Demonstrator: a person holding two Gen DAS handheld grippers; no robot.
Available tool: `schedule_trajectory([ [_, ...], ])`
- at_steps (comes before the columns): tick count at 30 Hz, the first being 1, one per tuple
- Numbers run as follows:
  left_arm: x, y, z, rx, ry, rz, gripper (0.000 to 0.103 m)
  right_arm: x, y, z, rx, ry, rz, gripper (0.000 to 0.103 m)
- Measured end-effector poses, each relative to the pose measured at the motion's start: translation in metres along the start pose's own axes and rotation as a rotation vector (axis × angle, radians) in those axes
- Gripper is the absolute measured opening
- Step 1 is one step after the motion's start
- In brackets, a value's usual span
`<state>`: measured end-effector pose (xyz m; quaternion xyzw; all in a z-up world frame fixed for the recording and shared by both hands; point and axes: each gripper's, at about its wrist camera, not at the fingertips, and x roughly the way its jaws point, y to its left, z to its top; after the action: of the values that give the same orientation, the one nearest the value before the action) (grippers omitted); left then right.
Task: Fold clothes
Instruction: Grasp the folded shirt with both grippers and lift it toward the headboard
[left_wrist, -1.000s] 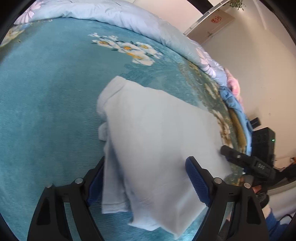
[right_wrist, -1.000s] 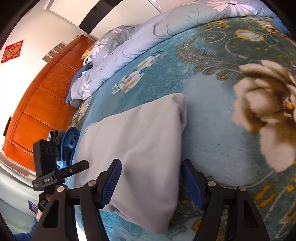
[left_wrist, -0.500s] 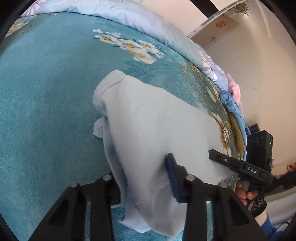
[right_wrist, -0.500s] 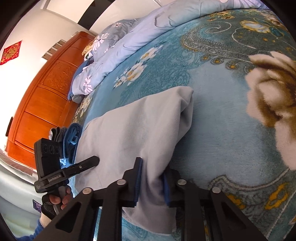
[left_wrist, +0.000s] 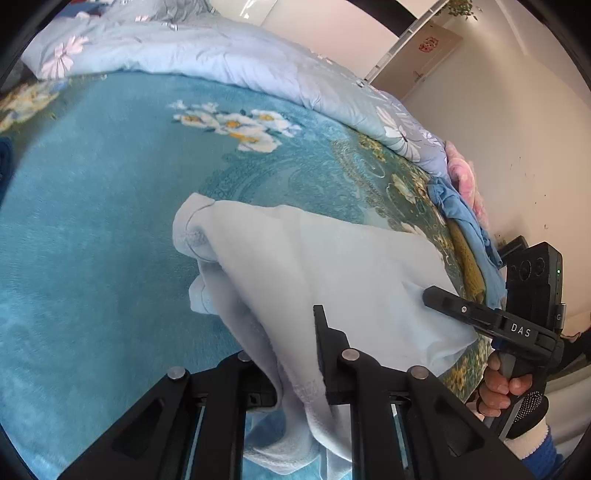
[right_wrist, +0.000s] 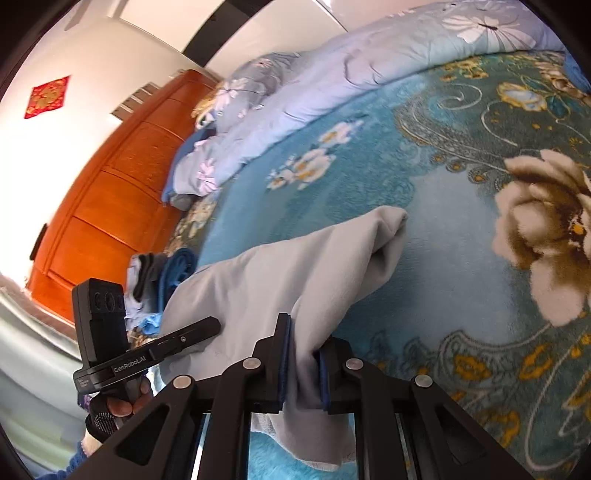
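Left claw (left_wrist: 295, 373) clamped on near edge of pale blue garment (left_wrist: 332, 266); right claw (right_wrist: 301, 363) clamped on opposite near corner. Lifted at front, draped back onto teal floral blanket (left_wrist: 92, 221) of bed, far end resting.

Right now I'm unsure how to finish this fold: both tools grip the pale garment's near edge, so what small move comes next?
Probably lift both together and carry the near edge forward toward the far end. The left tool and right tool are each shut on the garment, whose near edge is raised while its far end lies on the teal blanket.
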<state>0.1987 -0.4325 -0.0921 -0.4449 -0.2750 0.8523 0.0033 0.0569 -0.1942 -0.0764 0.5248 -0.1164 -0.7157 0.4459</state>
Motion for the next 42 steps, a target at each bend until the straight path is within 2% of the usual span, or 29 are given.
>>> schedule_trajectory([
  [6,-0.042,-0.020,-0.009,0.008,-0.054,0.011,0.015,-0.028,0.024,-0.009,-0.041,-0.035,0.033,0.014],
  [16,-0.108,-0.045,-0.034,0.027,-0.130,0.083,0.015,-0.067,0.071,-0.032,-0.140,-0.082,0.093,0.014],
  [23,-0.130,-0.043,-0.044,0.035,-0.165,0.066,0.015,-0.078,0.090,-0.039,-0.170,-0.091,0.092,0.014],
  [30,-0.144,-0.013,-0.038,0.032,-0.174,0.052,0.015,-0.063,0.120,-0.031,-0.228,-0.070,0.058,0.014],
  [42,-0.192,0.073,-0.008,0.017,-0.221,0.105,0.015,0.010,0.189,-0.012,-0.297,-0.010,0.081,0.014],
])
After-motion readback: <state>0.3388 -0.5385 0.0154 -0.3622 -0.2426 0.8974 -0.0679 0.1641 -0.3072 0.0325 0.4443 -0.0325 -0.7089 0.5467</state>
